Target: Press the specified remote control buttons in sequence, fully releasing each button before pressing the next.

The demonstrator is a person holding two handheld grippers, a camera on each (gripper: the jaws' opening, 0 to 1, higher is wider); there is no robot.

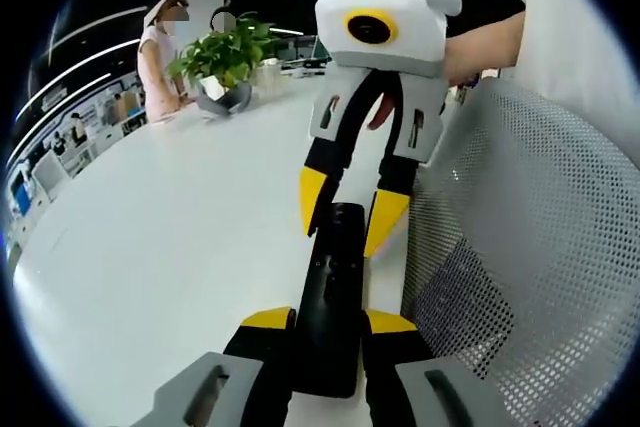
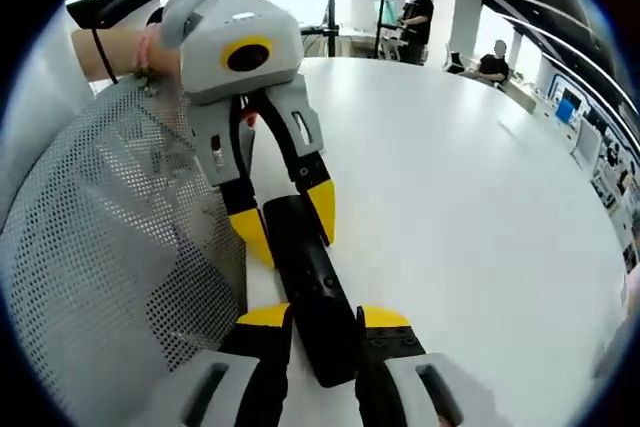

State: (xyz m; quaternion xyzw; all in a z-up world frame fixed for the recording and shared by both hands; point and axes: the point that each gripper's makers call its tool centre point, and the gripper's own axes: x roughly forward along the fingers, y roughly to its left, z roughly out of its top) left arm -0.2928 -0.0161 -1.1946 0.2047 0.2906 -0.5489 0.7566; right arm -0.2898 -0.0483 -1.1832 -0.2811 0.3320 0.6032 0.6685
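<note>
Left gripper view: left hand-held gripper (image 1: pixel 328 325) clamped on the near end of a black remote control (image 1: pixel 332 292), yellow tips tight against both sides. Remote held lengthwise, just above the white desk (image 1: pixel 150 247). Right hand-held gripper (image 1: pixel 352 215) opposite, yellow tips straddling the far end of the remote; contact not certain from here. Mesh chair back (image 1: pixel 540 247) to the right of both, close alongside. Potted plant (image 1: pixel 225 57) well beyond on the desk, a person beside it.

Right gripper view: same remote (image 2: pixel 310 287) between the right hand-held gripper (image 2: pixel 325 319) tips, apparently closed on it, left hand-held gripper (image 2: pixel 285 209) at the other end. Buttons too dark to tell apart.

Judged advice for the step in hand: hold steady with one gripper, free the other, press with a single tip straight down on one button, lift fully clear before the next. Avoid tilting the remote out of sight or nudging it toward the chair.
</note>
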